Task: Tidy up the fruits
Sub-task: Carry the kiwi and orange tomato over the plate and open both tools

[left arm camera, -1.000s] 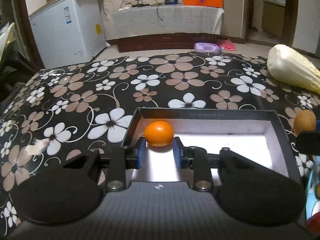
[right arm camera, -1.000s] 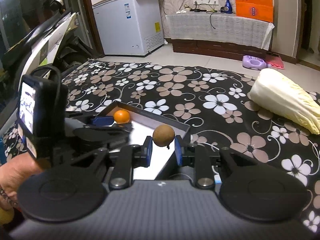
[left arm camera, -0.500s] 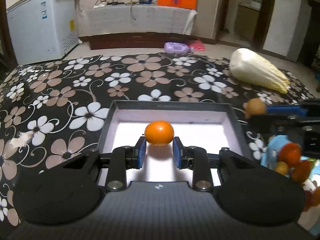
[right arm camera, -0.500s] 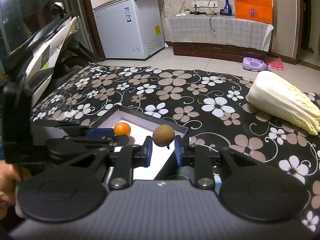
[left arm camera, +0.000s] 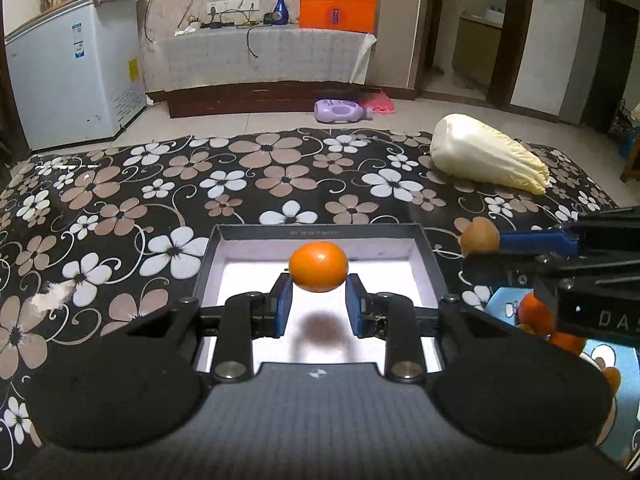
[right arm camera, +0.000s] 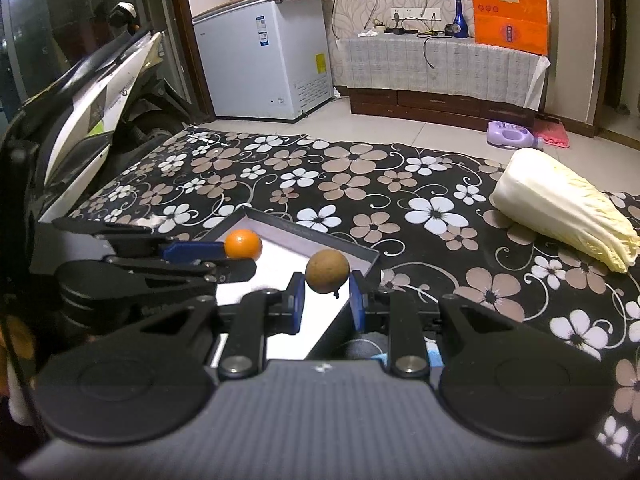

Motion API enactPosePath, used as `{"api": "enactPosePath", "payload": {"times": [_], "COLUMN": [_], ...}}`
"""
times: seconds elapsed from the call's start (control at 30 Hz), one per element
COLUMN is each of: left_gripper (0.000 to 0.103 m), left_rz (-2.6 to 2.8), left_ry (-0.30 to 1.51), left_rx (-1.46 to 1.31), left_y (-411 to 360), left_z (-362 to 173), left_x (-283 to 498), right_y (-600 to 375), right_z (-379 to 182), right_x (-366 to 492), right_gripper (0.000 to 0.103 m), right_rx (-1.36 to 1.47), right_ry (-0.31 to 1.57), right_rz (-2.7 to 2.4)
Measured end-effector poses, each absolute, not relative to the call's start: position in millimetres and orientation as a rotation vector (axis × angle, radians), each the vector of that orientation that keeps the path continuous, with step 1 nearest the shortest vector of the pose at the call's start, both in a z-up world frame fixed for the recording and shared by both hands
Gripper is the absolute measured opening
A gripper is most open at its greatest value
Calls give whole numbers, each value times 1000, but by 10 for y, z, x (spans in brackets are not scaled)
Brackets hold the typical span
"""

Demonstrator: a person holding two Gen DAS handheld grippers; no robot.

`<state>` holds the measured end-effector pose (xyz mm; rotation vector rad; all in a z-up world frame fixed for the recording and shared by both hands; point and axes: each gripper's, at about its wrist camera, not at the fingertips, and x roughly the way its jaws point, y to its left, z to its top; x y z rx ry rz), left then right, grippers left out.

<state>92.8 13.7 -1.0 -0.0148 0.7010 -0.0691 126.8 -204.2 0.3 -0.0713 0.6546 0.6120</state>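
Both tools loaded over black shallow box (left arm camera: 424, 240).
My left tool (left arm camera: 319, 294) grips a round orange tangerine (left arm camera: 318, 266); right tool (right arm camera: 327, 296) clamps a brown round fruit (right arm camera: 327, 271).

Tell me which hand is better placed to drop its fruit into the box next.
Left. The left tool holds the orange over the middle of the box's white floor, its shadow falling inside. The right tool holds the brown fruit near the box's right rim, so it looks less centred.
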Motion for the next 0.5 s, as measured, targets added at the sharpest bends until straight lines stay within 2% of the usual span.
{"api": "enactPosePath", "payload": {"times": [0.5], "left_gripper": [33], "left_rz": [-58], "left_ry": [679], "left_rx": [-5], "left_y": [-46], "left_z": [92], "left_x": [700], "right_y": [-2329], "right_z": [15], "right_x": [1071], "right_gripper": [27], "right_rx": [-39], "right_ry": [639], "right_rz": [546]}}
